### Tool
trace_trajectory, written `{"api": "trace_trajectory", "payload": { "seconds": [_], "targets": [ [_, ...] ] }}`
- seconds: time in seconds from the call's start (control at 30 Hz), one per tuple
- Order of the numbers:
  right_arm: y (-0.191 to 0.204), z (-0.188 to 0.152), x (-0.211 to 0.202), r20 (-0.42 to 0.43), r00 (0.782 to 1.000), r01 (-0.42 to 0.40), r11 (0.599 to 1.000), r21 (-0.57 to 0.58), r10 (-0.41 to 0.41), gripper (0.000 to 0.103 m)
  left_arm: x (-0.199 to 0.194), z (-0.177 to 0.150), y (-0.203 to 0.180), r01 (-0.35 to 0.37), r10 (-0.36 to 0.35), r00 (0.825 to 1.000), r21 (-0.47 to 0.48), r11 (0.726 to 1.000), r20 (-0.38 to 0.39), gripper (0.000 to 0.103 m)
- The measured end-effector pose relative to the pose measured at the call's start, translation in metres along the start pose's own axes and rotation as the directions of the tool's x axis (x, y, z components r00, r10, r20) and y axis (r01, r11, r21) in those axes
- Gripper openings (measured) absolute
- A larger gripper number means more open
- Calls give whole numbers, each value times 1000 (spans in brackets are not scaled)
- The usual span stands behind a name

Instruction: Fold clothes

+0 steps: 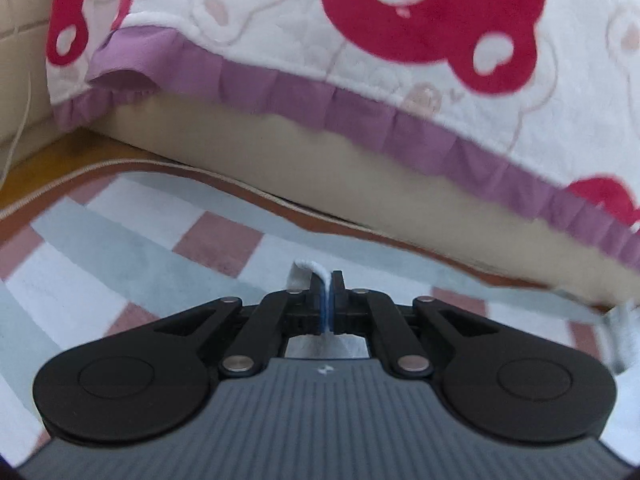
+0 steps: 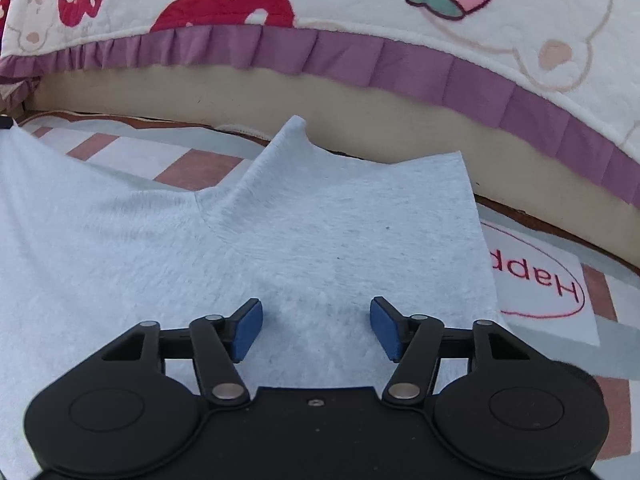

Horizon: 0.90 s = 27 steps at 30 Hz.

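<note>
Your left gripper (image 1: 327,280) is clamped tight on a thin fold of pale blue-grey fabric, a small tuft of it poking up between the blue pads (image 1: 323,300). That fabric looks like an edge of the light grey garment (image 2: 280,240), which lies spread over the checked rug (image 2: 560,320) in front of the sofa base (image 2: 280,104) with its bear-print cover (image 2: 360,4). In the right wrist view, one point of the cloth is pulled up toward the sofa, and the side edge runs beside the "Happy" patch (image 2: 540,280) on the rug.

Your right gripper (image 2: 316,328) hovers over the garment with its jaws standing wide apart, nothing between them (the pads seem just clear of the cloth).

You appear to be at the pick-up stage of a fold: one edge secured, the other not yet. Next, you need to bring the right jaws down onto a matching edge and close, keeping both grips level so the fold lands even.
</note>
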State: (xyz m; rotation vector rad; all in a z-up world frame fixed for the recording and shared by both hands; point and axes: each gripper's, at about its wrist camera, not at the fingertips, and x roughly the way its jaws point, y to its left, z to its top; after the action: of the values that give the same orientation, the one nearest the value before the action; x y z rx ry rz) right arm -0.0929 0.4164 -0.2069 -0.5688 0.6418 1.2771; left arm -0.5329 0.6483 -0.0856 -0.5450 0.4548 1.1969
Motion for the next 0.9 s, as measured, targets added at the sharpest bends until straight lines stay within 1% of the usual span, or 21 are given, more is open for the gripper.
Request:
{"api": "trace_trajectory", "payload": {
  "seconds": [0.1, 0.13, 0.23, 0.27, 0.33, 0.4, 0.43, 0.47, 0.53, 0.6, 0.67, 0.7, 0.73, 0.77, 0.8, 0.83, 0.9],
  "targets": [
    [-4, -3, -1, -4, 1000, -14, 1000, 11, 14, 68, 20, -8, -7, -73, 76, 997, 92, 993, -33, 2],
    [-6, -4, -2, -5, 1000, -19, 1000, 20, 19, 69, 28, -12, -8, -87, 93, 994, 116, 989, -53, 2],
    [-12, -8, -3, 0, 1000, -31, 999, 40, 31, 72, 40, -17, -6, -116, 131, 987, 148, 982, -98, 3],
    [-14, -9, -3, 2, 999, -32, 999, 41, 32, 73, 40, -16, -6, -138, 154, 983, 156, 978, -98, 4],
    [-16, -8, -3, -4, 999, -38, 998, 43, 38, 73, 36, -12, -6, -197, 215, 972, 165, 966, -96, 10],
    [-20, -4, -1, -21, 999, -41, 998, 40, 42, 73, 31, -9, -7, -291, 310, 948, 209, 934, -65, 10],
    [-21, 0, 1, -29, 999, -35, 998, 43, 36, 73, 27, -7, -8, -311, 333, 941, 237, 920, -57, 10],
    [-24, 5, 2, -36, 999, -22, 998, 57, 24, 73, 20, -4, -9, -287, 307, 950, 236, 928, -51, 10],
    [-23, 16, 2, -38, 999, -22, 996, 89, 25, 74, 7, -4, -12, -191, 210, 975, 214, 958, -69, 11],
    [-16, 28, 3, -35, 998, -43, 994, 102, 46, 74, -6, -3, -16, -96, 114, 990, 190, 977, -86, 17],
    [5, 38, 6, -49, 994, -94, 994, 61, 97, 74, -7, -5, -19, -125, 154, 979, 204, 971, -131, 20],
    [16, 40, 6, -59, 992, -110, 993, 45, 113, 74, -9, -6, -17, -141, 172, 973, 199, 970, -150, 20],
    [25, 41, 4, -63, 990, -121, 992, 46, 124, 74, -12, -7, -11, -147, 177, 971, 181, 972, -163, 20],
    [31, 38, 1, -64, 988, -138, 988, 73, 142, 74, -18, -9, -3, -141, 167, 970, 152, 978, -174, 22],
    [36, 35, -2, -64, 985, -156, 982, 106, 163, 74, -24, -11, 5, -136, 157, 970, 121, 983, -185, 27],
    [36, 29, -6, -73, 984, -151, 980, 133, 162, 74, -31, -13, 13, -132, 147, 970, 87, 987, -196, 30],
    [35, 15, -15, -99, 984, -128, 974, 186, 148, 74, -47, -21, 31, -119, 123, 965, 30, 992, -232, 41]
  ]
}}
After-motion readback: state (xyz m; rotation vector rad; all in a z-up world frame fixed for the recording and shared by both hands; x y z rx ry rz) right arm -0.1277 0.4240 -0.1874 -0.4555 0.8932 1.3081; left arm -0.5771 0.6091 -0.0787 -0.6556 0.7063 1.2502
